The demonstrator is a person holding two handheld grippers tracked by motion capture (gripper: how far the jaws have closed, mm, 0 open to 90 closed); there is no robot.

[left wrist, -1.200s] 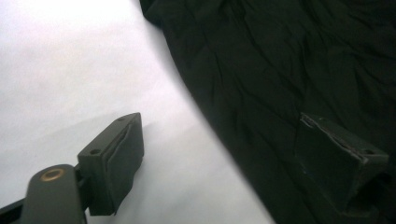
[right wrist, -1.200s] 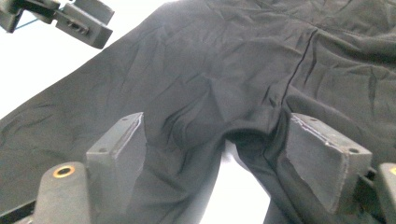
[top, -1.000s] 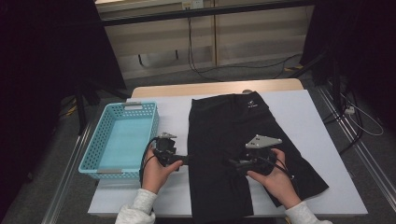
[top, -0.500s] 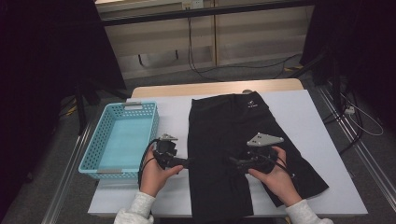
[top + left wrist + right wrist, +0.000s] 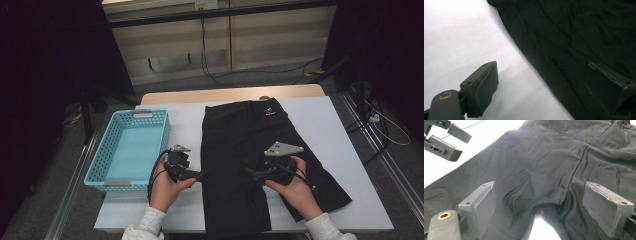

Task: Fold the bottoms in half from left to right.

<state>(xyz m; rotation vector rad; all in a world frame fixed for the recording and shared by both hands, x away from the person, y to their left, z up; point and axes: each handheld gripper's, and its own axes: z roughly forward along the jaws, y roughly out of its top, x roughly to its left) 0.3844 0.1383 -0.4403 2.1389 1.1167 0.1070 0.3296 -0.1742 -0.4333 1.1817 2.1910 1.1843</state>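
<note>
- One white table (image 5: 340,130): black shorts (image 5: 250,145) flat on it, waistband far, legs toward person; long axis runs away from person
- Turquoise basket (image 5: 100,165) left of shorts, apart
- Right gripper (image 5: 248,173) over crotch, jaws spread, just widened, cloth below unpinched
- Left gripper (image 5: 200,175) at shorts' left edge, jaws apart, straddling hem
- Both point inward; right nearer the middle

Table (image 5: 340,125) brightly lit, glare washes it white; dark surroundings; close-ups soft.
</note>
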